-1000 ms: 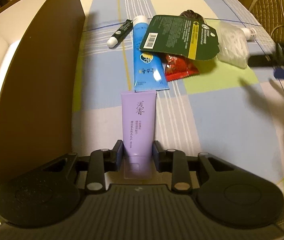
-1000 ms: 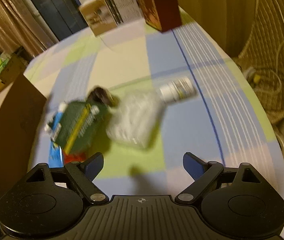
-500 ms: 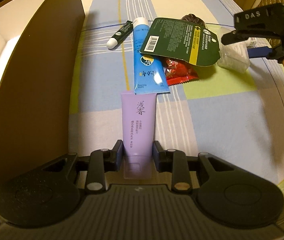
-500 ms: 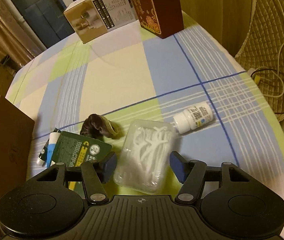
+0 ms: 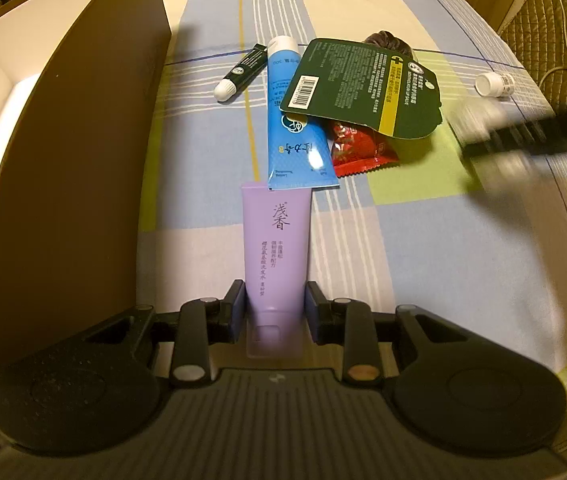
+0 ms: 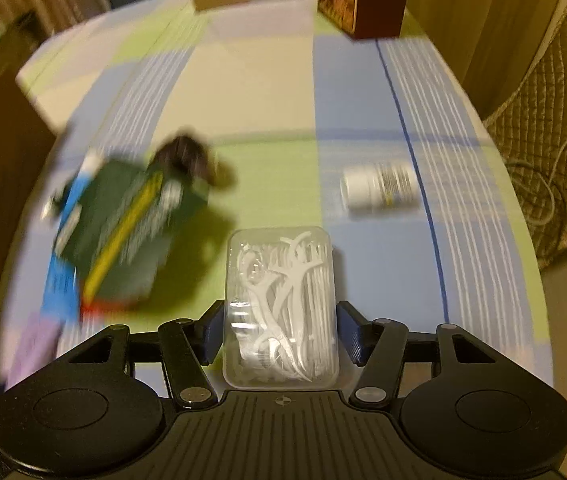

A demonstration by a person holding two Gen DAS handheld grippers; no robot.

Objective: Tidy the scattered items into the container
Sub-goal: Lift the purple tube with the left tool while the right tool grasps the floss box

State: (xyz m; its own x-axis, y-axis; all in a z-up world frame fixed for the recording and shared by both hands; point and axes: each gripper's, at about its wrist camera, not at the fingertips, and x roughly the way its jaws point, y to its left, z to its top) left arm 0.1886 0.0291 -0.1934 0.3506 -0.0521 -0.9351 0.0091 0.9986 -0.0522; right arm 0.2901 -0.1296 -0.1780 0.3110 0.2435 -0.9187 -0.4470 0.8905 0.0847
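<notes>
My left claw (image 5: 274, 312) was clamped on the purple tube (image 5: 276, 248) printed 浅香, lying beside the brown box (image 5: 83, 168) at the table's left edge. My right claw (image 6: 281, 330) gripped the clear floss-pick case (image 6: 281, 308). Farther off lay a blue tube (image 5: 293, 136), a green barcoded packet (image 5: 363, 88) and a white bottle (image 6: 379, 190).

In the left wrist view, a big box (image 5: 75, 168) stands along the left side of the frame, and a tube (image 5: 276, 252) sits at the bottom middle between the left gripper's (image 5: 273, 312) fingers. Above it lies a second tube (image 5: 291, 128), with a small stick (image 5: 240, 73) to its left. A flat packet (image 5: 363, 88) rests on that tube and on a wrapper (image 5: 361, 152), and a little bottle (image 5: 494, 85) lies far right.
</notes>
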